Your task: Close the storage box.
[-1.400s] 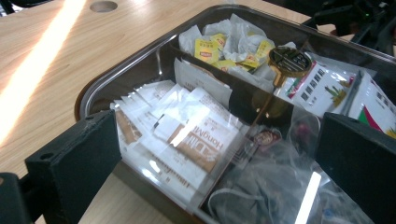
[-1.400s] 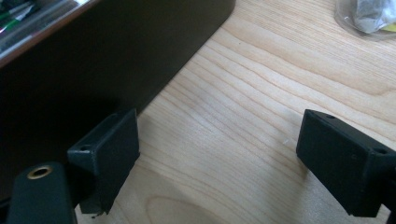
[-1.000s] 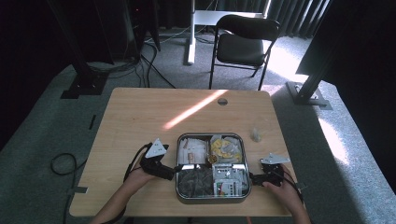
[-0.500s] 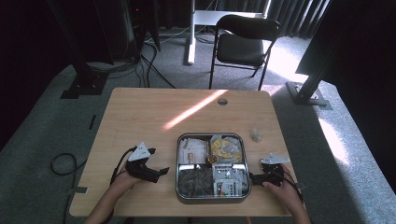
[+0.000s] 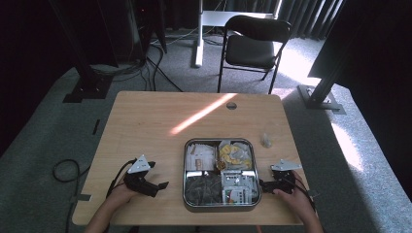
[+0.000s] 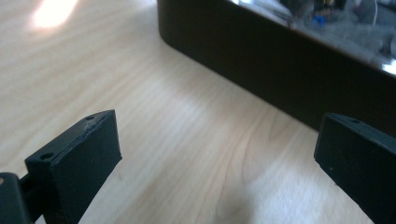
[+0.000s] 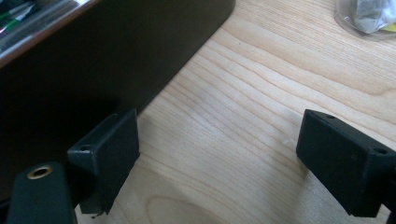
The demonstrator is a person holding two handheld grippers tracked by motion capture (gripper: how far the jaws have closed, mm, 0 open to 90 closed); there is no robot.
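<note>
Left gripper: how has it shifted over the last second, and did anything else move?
The left gripper backed away leftward from the metal tray, jaws open and empty. The right gripper stayed at the tray's right wall, open; tray and small bag unmoved.

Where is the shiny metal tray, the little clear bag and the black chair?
Shiny square metal tray (image 5: 185, 171), high view, left rim.
Small clear plastic bag (image 5: 266, 141), high view, its middle.
Black folding chair (image 5: 249, 51), high view, seat.
</note>
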